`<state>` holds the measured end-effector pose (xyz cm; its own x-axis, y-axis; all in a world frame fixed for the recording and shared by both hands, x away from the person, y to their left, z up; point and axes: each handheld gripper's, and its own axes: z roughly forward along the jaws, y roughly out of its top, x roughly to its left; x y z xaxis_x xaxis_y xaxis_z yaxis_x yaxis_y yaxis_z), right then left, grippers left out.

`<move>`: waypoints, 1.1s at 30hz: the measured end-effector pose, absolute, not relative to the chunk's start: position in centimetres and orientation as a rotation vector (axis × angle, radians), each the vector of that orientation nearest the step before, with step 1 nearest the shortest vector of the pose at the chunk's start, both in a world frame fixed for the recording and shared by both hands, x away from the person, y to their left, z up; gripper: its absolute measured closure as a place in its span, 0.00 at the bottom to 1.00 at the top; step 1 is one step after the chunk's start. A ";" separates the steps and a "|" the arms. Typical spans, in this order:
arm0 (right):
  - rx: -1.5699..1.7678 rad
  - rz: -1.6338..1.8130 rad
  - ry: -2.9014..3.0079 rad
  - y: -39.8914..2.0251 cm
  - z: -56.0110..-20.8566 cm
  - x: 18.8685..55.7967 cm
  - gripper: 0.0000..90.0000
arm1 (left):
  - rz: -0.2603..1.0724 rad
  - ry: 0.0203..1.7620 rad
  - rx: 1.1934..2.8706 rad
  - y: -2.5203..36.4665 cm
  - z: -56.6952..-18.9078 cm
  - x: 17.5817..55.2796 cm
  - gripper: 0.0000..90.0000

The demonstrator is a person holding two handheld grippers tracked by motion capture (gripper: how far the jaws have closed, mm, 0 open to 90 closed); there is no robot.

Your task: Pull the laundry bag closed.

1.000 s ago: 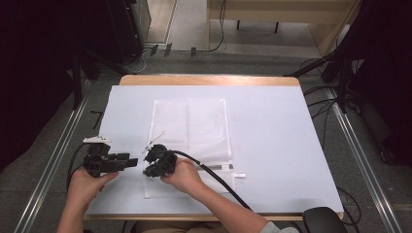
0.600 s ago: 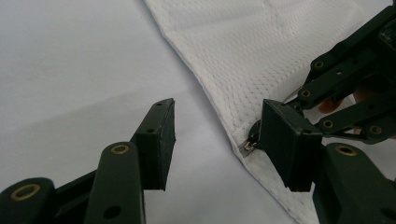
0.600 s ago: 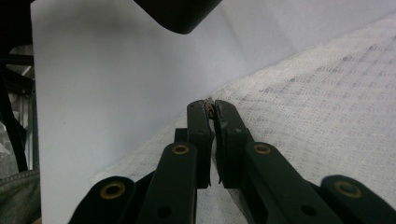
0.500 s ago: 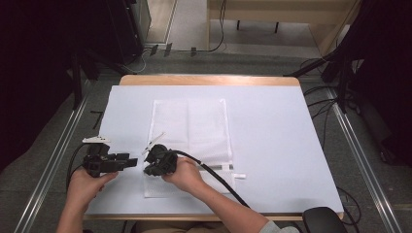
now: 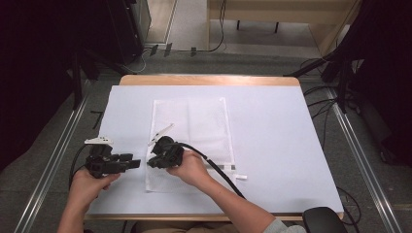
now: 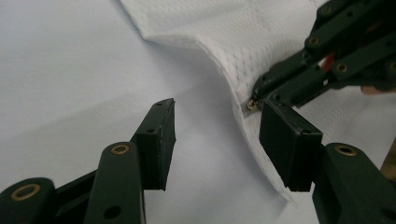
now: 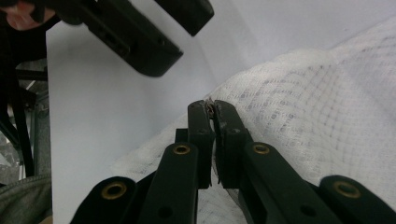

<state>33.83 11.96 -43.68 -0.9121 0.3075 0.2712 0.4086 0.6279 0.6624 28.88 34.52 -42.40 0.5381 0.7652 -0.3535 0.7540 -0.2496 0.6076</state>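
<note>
1. A white rectangular mesh laundry bag [image 5: 192,141] with a fine honeycomb weave lies flat on the smooth white sheet [image 5: 272,145] that covers the wooden table [image 5: 209,80].
2. The right gripper [image 7: 210,109], made of matte black bars with brass rivets, has just been closing its jaws; they are pressed together and pinch a small metal zipper pull at the bag's left edge.
3. That edge is lifted a little and makes a soft fold.
4. The left gripper [image 6: 215,128] hovers just beside the same edge, its flat black pads spread apart with nothing between them.
</note>
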 end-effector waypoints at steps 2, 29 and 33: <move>-0.594 -1.159 -2.724 11.8 -43.3 34.0 0.98 | 0.004 1.217 2.028 34.4 -42.5 28.9 0.53; -0.462 -1.167 -2.687 12.0 -41.6 33.8 0.98 | -0.131 1.101 2.164 31.7 -43.7 29.4 0.78; -0.453 -1.151 -2.692 12.2 -41.8 33.6 0.98 | -0.133 1.098 2.170 31.7 -43.8 29.4 0.82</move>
<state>33.64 12.15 -41.81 -0.9377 0.2069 0.2793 0.3449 0.6541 0.6732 29.42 31.68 -43.78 0.6371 0.6717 -0.3781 0.7424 -0.4029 0.5353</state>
